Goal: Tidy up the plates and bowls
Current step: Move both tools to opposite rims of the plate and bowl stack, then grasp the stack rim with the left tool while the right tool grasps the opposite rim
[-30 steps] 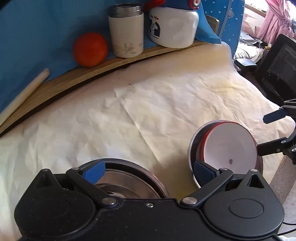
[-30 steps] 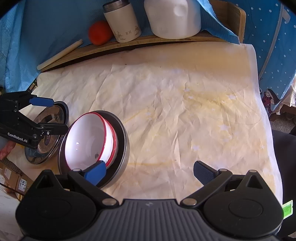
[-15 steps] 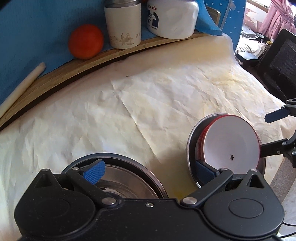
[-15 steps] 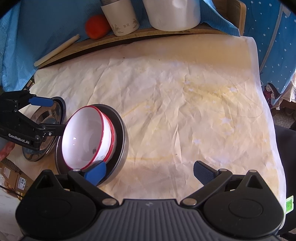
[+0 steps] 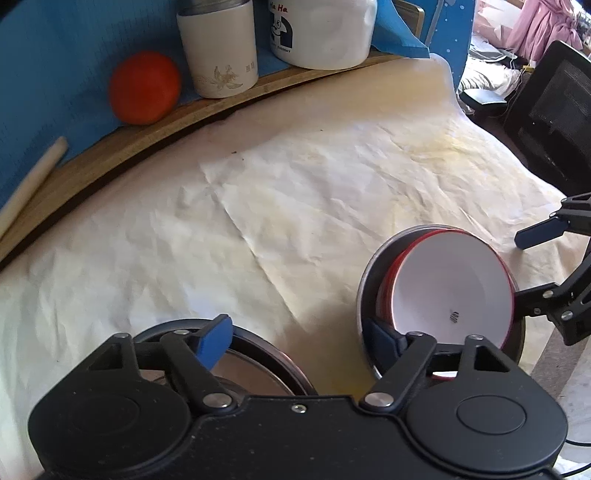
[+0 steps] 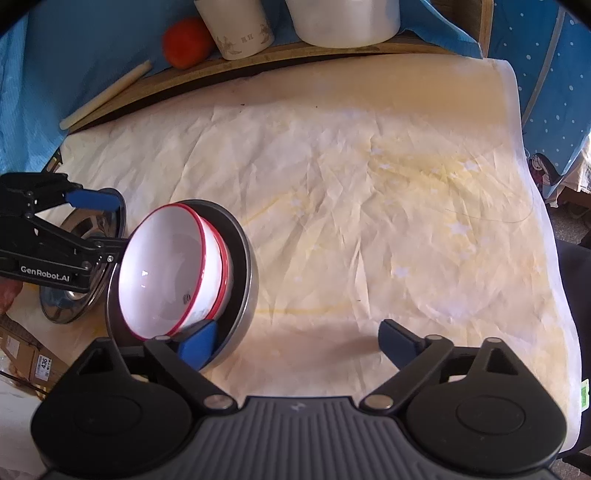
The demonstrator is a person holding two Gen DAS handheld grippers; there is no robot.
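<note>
A white bowl with a red rim (image 5: 447, 291) (image 6: 166, 273) leans tilted inside a grey metal pan (image 5: 369, 280) (image 6: 243, 266) at the table's near edge. A steel plate (image 5: 255, 369) (image 6: 88, 229) lies beside it. My left gripper (image 5: 299, 334) is open, one finger over the steel plate, the other at the pan's rim. My right gripper (image 6: 299, 338) is open, its left finger against the pan's near rim, its right finger over bare paper.
Crumpled pale paper (image 6: 369, 192) covers the table. On a wooden ledge at the back stand an orange fruit (image 5: 144, 86), a white canister (image 5: 219, 48), a white jug (image 5: 321, 33) and a pale stick (image 5: 29, 184). A black chair (image 5: 554, 110) stands to the right.
Both grippers have moved forward toward the pan and bowl. The bowl stands more tilted in the pan than before. Both grippers stay open.
</note>
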